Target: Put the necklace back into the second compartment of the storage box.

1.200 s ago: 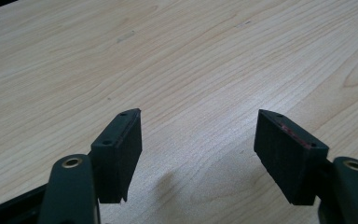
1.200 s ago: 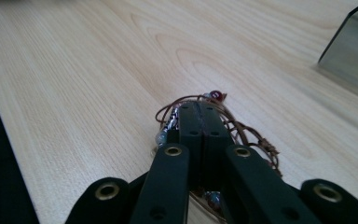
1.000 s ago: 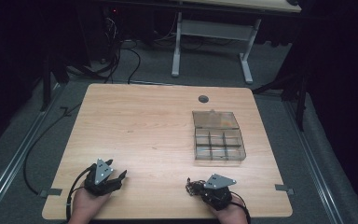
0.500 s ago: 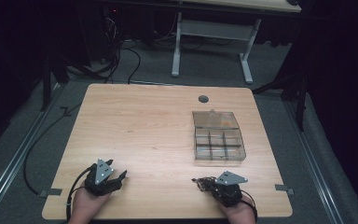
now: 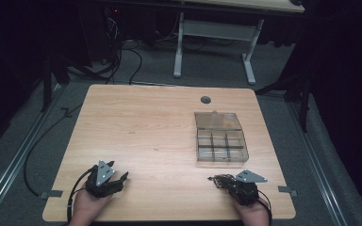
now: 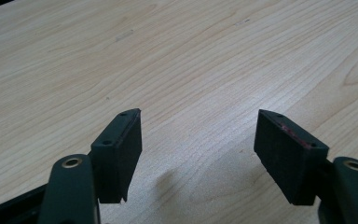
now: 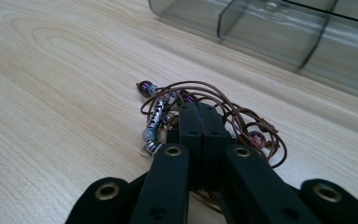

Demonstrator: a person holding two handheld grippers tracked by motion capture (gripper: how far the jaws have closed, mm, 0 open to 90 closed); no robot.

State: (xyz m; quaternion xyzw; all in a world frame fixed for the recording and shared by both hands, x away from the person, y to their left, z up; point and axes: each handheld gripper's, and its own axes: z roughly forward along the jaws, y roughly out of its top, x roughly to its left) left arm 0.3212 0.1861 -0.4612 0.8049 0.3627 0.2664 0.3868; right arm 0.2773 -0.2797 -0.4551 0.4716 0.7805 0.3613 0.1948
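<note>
Beaded cord bracelet point(image 7: 200, 121) sits bunched in the right gripper point(image 7: 200, 112), jaws clamped shut on it, the clear divided box point(image 7: 279, 32) at its one o'clock. Loose loops dangle; they could snag the box wall and slip free. Left gripper point(image 6: 198, 135) waits, jaws apart, holding nothing.

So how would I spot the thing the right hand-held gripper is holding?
Start at the clear plastic compartment box on the light wooden table. Nearer the person, the right hand-held gripper pinches a tangled brown cord bracelet with purple and silver beads.
</note>
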